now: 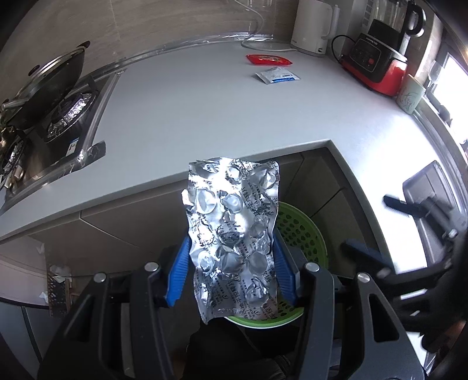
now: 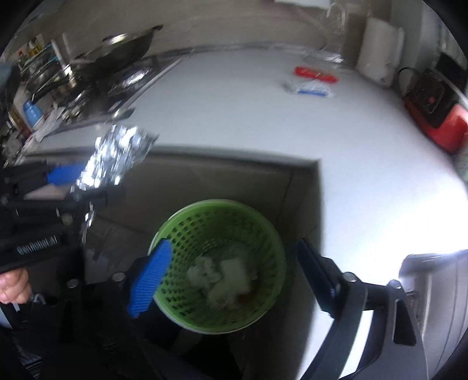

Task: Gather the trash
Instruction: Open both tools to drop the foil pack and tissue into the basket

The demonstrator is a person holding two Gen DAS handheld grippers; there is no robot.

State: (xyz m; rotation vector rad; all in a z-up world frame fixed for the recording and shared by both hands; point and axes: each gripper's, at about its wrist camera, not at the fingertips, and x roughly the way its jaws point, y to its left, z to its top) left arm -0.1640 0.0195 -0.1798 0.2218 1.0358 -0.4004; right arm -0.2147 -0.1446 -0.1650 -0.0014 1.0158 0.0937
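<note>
My left gripper (image 1: 231,254) is shut on a crumpled silver foil blister pack (image 1: 232,231), holding it upright above the green perforated trash basket (image 1: 301,233). In the right wrist view the pack (image 2: 117,155) and the left gripper (image 2: 64,175) show at the left, above and left of the basket (image 2: 222,233). My right gripper (image 2: 234,269) is open and empty, right over the basket, which holds white crumpled trash (image 2: 222,277). A red wrapper (image 1: 269,59) and a white-blue sachet (image 1: 278,75) lie on the far counter.
The white L-shaped counter (image 1: 204,117) wraps around the basket. A stove with a lidded wok (image 1: 44,84) is at left. A white kettle (image 1: 314,26), a red-black blender (image 1: 377,58) and a mug (image 1: 409,93) stand at the back right.
</note>
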